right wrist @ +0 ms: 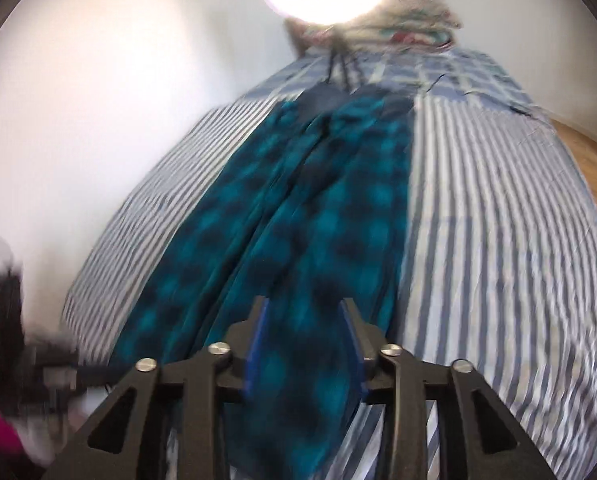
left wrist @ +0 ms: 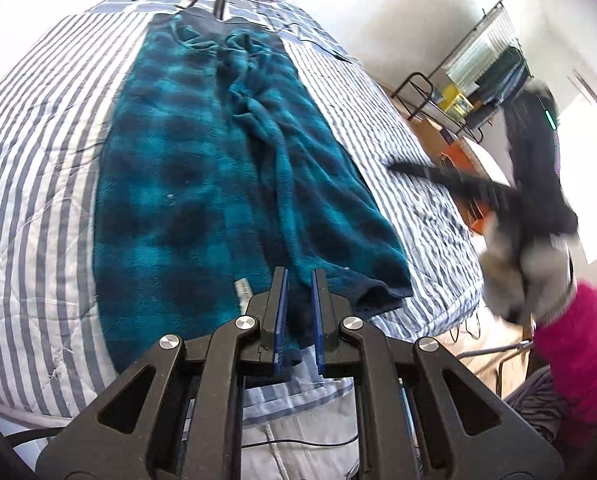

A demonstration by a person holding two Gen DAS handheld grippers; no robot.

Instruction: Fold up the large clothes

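Teal plaid fleece trousers (left wrist: 202,168) lie lengthwise on the striped bed (left wrist: 38,184), waistband far, cuffs near. Left tool (left wrist: 299,312) is clamped on the near hem; right tool (right wrist: 304,344), jaws apart, hovers empty over the cuffs.
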